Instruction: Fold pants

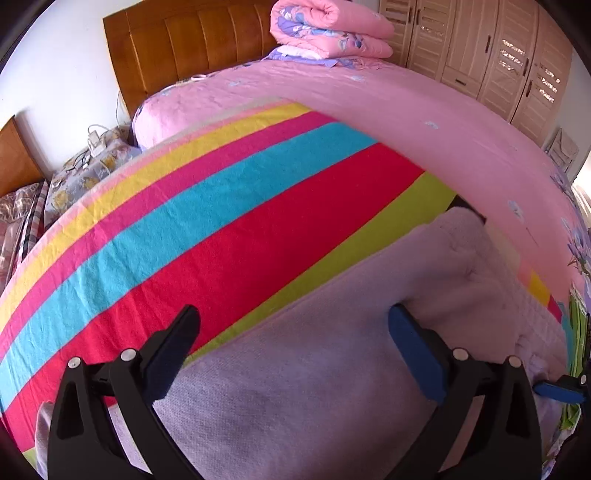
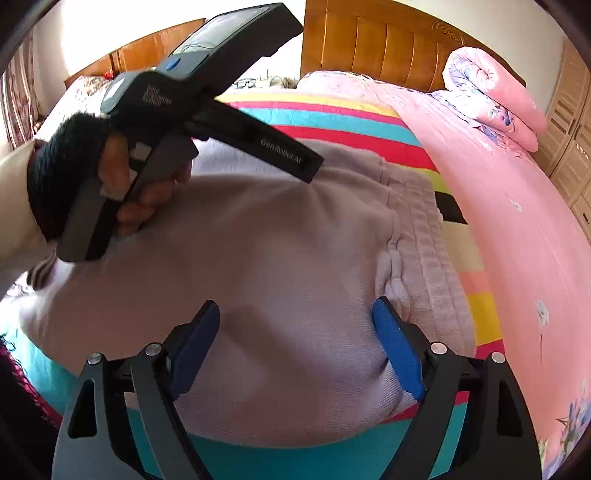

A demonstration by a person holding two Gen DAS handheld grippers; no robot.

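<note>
Left wrist view: the left gripper hangs jaws apart, nothing between them, over pale lilac knitted pants filling the lower right, on a rainbow-striped sheet. Right wrist view: the right gripper gapes wide over the pants, mid-frame.

I am looking into a bedroom in a home. I see a big bed with a wooden headboard, a rolled pink quilt, and tall wardrobe doors by the wall.
</note>
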